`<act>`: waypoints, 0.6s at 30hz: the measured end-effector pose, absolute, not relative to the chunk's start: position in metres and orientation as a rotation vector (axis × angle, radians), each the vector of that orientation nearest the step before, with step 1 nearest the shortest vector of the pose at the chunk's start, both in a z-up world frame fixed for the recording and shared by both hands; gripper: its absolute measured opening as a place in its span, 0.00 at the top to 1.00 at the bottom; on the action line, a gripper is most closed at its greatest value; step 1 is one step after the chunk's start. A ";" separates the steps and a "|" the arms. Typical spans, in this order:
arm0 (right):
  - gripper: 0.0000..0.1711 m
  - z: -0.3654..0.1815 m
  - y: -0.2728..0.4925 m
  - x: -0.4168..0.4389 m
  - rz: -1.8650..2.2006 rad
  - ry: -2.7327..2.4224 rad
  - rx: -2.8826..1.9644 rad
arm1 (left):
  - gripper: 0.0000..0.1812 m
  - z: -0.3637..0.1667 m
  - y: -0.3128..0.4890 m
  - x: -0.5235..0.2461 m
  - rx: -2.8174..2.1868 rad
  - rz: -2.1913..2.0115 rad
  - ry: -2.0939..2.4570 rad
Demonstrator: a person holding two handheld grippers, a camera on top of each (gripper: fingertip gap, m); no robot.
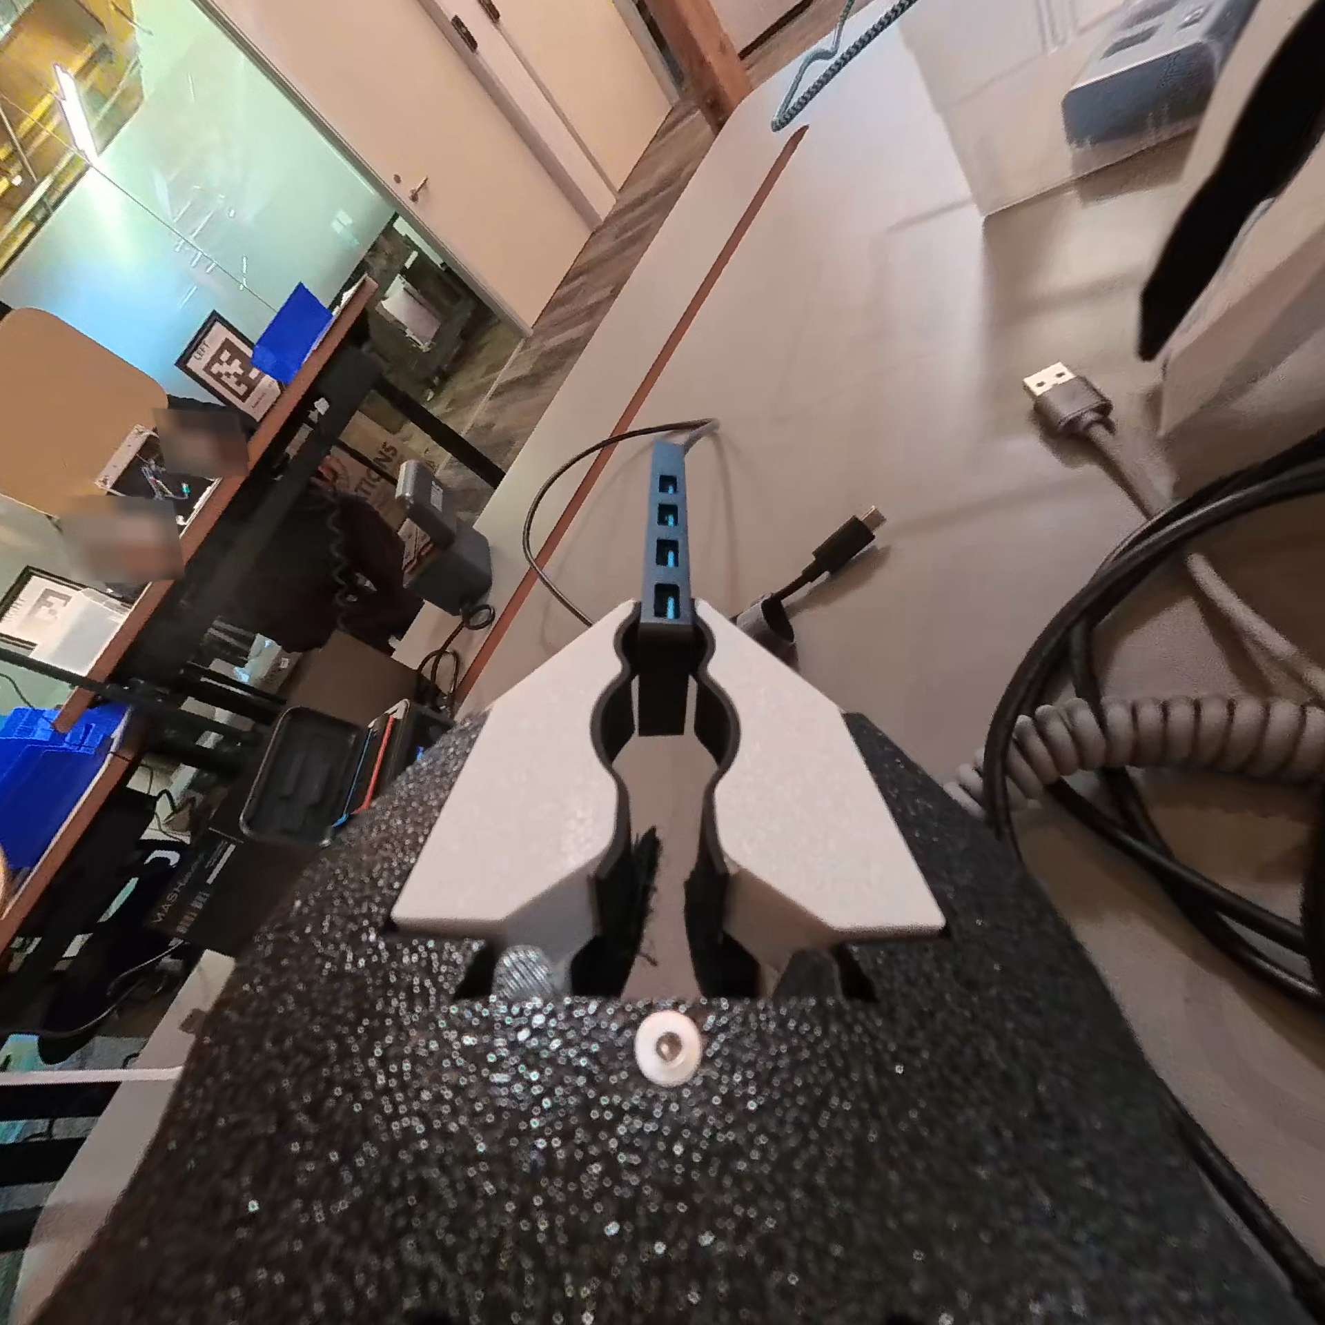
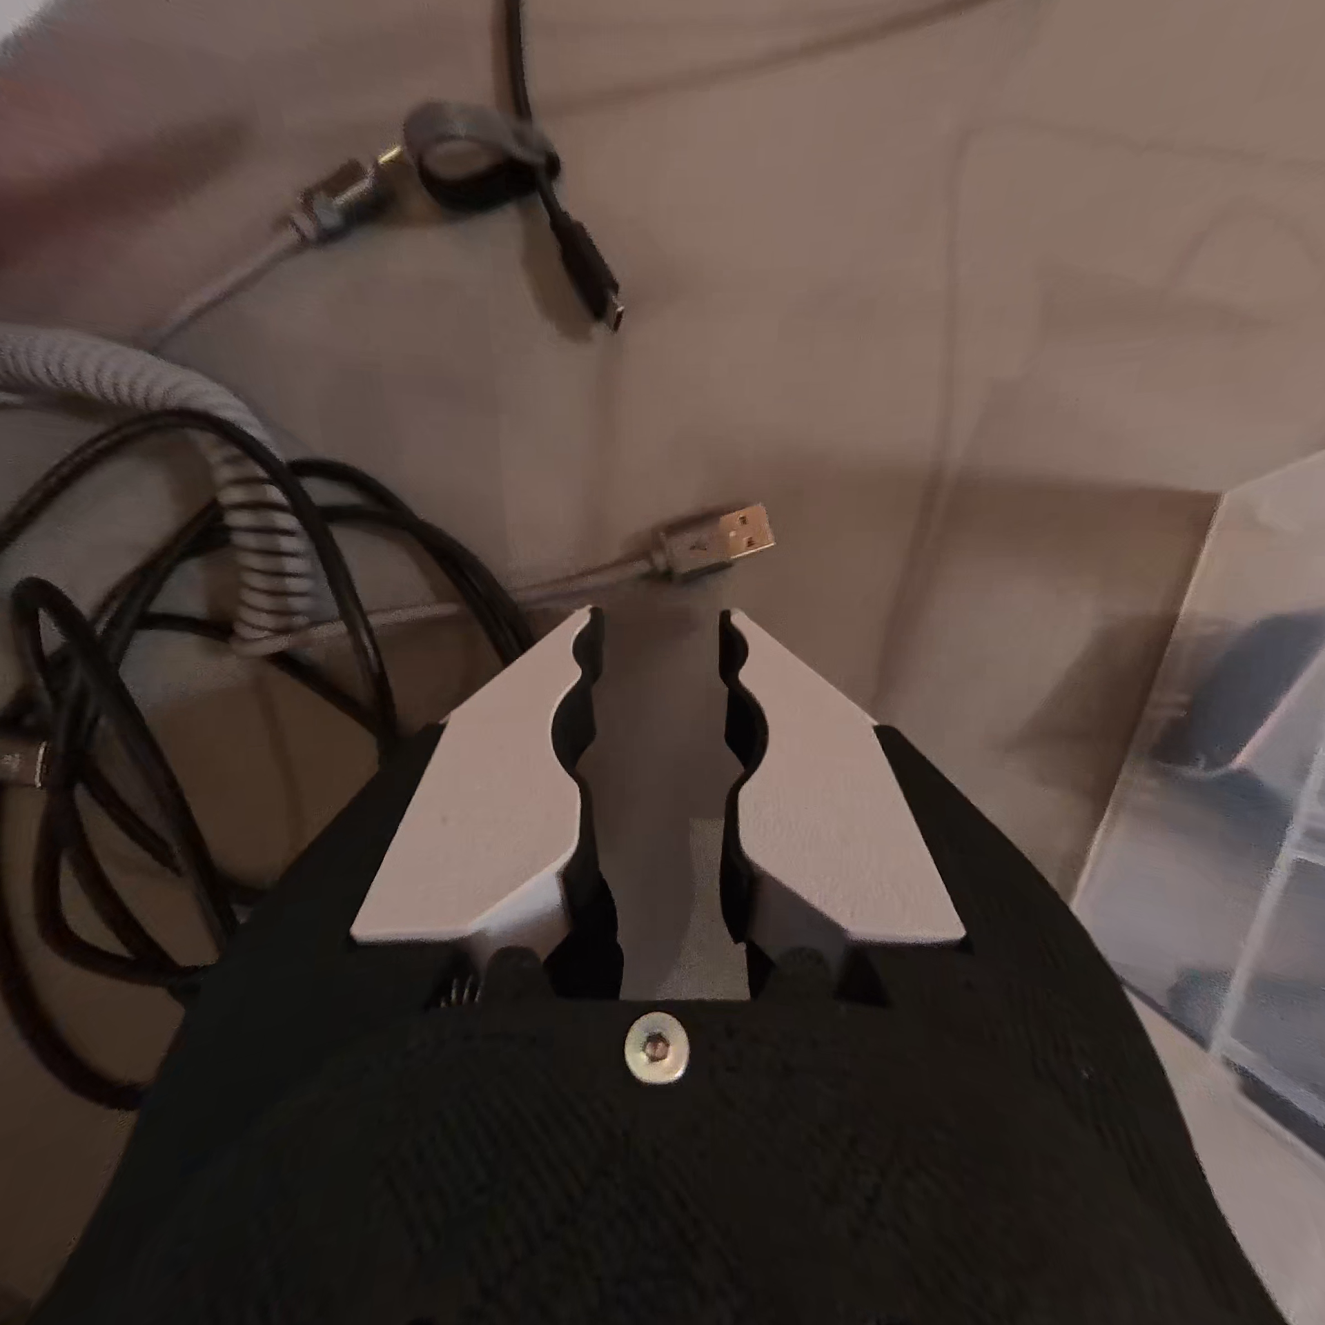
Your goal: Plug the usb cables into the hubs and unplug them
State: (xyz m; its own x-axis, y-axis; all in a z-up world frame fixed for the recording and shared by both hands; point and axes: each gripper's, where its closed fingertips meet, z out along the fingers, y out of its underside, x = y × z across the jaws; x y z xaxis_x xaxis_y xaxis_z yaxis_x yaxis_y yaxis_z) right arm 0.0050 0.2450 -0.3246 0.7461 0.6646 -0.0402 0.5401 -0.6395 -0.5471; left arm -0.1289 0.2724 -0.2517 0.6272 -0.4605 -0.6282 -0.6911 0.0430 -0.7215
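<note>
My left gripper (image 1: 665,616) is shut on one end of a dark blue USB hub (image 1: 670,530) with several blue ports in a row; the hub sticks out ahead above the grey table. A grey USB-A plug (image 1: 1065,398) lies on the table to the right. A black small-tipped plug (image 1: 846,548) lies beside the hub. My right gripper (image 2: 659,616) is open and empty, just short of the grey USB-A plug (image 2: 717,548). The black plug (image 2: 591,276) lies farther off. The right gripper's dark finger (image 1: 1219,208) shows at the left view's upper right.
Coiled grey cable (image 2: 244,516) and black cable loops (image 2: 93,717) lie left of my right gripper. A clear plastic box (image 2: 1233,824) stands at the right. The table edge (image 1: 645,387) runs left of the hub. Another hub (image 1: 1140,79) sits at the back. Some 15 centimeters of space lies between my two pairs of fingers. The black small-tipped plug (image 1: 846,548) is about 9 centimeters from both grippers' fingertips.
</note>
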 end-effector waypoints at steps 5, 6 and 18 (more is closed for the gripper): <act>0.85 -0.329 0.247 -0.002 0.370 -0.865 -2.453 | 0.95 -0.250 0.272 -0.129 -1.594 0.230 0.975; 0.85 -0.328 0.248 -0.005 0.400 -0.849 -2.458 | 0.95 -0.249 0.272 -0.129 -1.592 0.232 0.975; 0.87 -0.330 0.280 -0.027 0.270 -0.917 -2.370 | 0.95 -0.244 0.271 -0.129 -1.587 0.243 0.960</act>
